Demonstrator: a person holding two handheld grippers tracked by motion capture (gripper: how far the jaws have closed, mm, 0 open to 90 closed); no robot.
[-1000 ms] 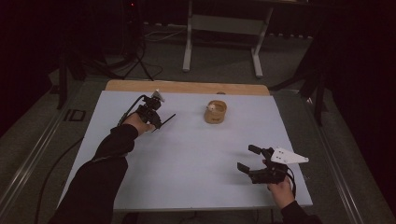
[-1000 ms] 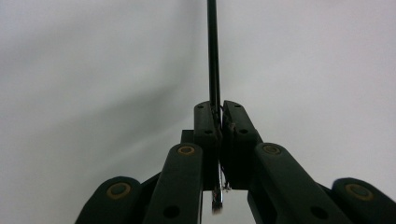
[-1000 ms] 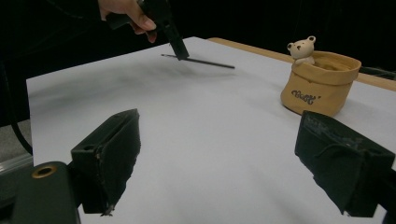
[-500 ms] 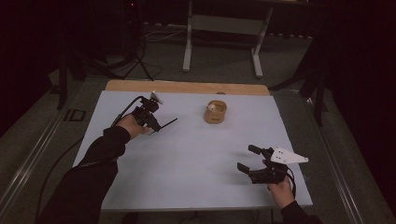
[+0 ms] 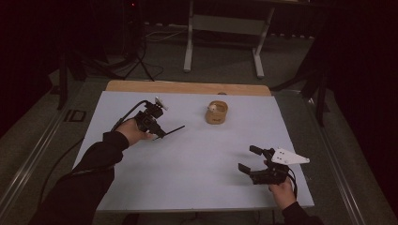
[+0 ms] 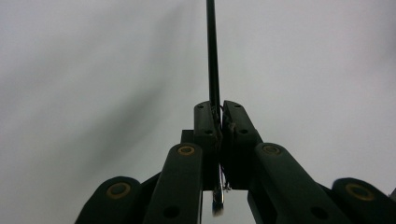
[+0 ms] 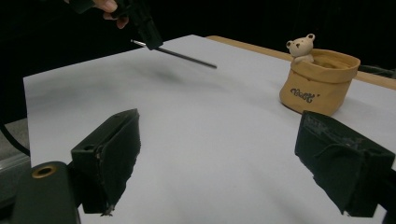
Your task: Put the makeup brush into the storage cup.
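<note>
Two grippers: left gripper (image 5: 159, 132) clamps a thin black rod (image 5: 172, 130); right gripper (image 5: 251, 160) gapes.

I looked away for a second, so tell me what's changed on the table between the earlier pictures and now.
The left gripper, shut on a thin black rod, has drawn slightly back toward the person, the rod now pointing right toward the tan pot. Nothing was picked up or let go. The open right gripper and the pot stayed put.

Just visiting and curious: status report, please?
Left gripper shut on thin black rod, held above table. Right gripper open, empty. Tan bear pot untouched, nothing between.
</note>
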